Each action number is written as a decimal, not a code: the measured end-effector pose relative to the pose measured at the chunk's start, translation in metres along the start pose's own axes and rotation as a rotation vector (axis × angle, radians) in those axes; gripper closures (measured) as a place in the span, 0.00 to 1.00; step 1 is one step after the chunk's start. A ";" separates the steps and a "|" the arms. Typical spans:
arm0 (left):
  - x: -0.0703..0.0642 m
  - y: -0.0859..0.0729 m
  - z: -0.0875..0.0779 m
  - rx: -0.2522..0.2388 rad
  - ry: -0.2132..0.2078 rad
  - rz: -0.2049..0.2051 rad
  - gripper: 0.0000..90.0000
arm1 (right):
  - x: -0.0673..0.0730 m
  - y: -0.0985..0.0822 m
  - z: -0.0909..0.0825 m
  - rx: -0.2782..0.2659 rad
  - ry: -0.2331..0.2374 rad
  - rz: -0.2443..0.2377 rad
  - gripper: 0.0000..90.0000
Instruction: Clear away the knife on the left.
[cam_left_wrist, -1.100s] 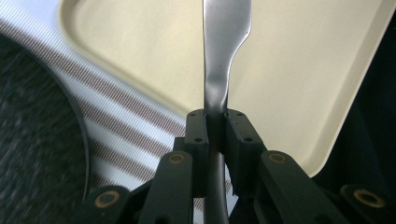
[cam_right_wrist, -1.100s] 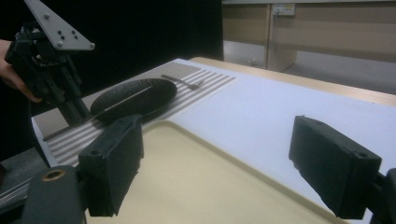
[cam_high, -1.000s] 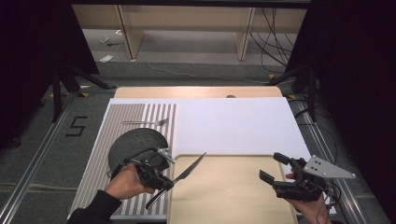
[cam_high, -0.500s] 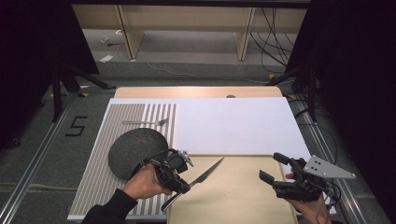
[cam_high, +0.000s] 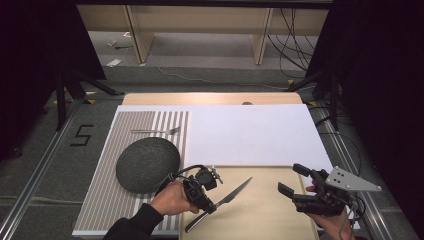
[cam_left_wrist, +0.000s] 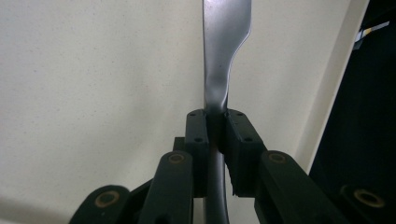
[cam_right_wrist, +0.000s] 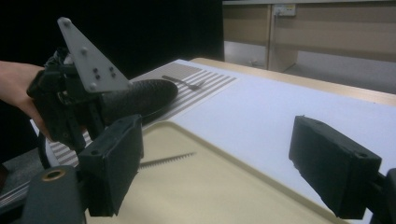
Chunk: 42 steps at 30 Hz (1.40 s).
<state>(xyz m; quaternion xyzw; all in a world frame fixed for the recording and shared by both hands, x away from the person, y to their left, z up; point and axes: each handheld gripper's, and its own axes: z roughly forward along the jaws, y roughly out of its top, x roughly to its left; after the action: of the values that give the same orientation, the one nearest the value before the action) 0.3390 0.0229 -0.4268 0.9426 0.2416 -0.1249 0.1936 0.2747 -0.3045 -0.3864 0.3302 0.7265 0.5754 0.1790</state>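
My left gripper (cam_high: 210, 202) is shut on a silver table knife (cam_high: 235, 191), low over the beige tray (cam_high: 270, 220). The blade points up and to the right toward the tray's middle. In the left gripper view the two pads (cam_left_wrist: 196, 128) clamp the knife (cam_left_wrist: 224, 46) where handle meets blade. My right gripper (cam_high: 294, 181) stands open over the tray's right side, nothing between its pads (cam_right_wrist: 331, 163). The right gripper view shows the left gripper (cam_right_wrist: 70, 93) and the serrated blade (cam_right_wrist: 166, 160) just above the tray.
A dark round plate (cam_high: 147, 162) lies on the striped placemat (cam_high: 115, 200), left of the tray. A fork (cam_high: 157, 131) lies at the placemat's far end. A white mat (cam_high: 250, 130) covers the table beyond the tray.
My left gripper has carried the knife to the right, from beside the dark plate to over the tray, and slightly lower. The right gripper has stayed put.
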 end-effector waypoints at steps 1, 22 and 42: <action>0.001 0.000 0.002 0.005 -0.003 -0.004 0.89 | 0.000 0.000 0.000 0.001 -0.001 0.000 0.21; 0.016 -0.001 0.029 0.085 -0.018 -0.113 0.89 | 0.000 0.000 0.000 0.005 0.000 -0.002 0.21; -0.002 0.000 0.018 -0.029 0.051 -0.029 0.54 | 0.000 0.000 0.000 0.006 0.008 -0.003 0.21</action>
<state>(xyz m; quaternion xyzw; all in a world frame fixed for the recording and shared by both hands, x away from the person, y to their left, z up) 0.3351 0.0144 -0.4420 0.9390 0.2617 -0.1003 0.1991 0.2746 -0.3042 -0.3864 0.3275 0.7293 0.5744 0.1760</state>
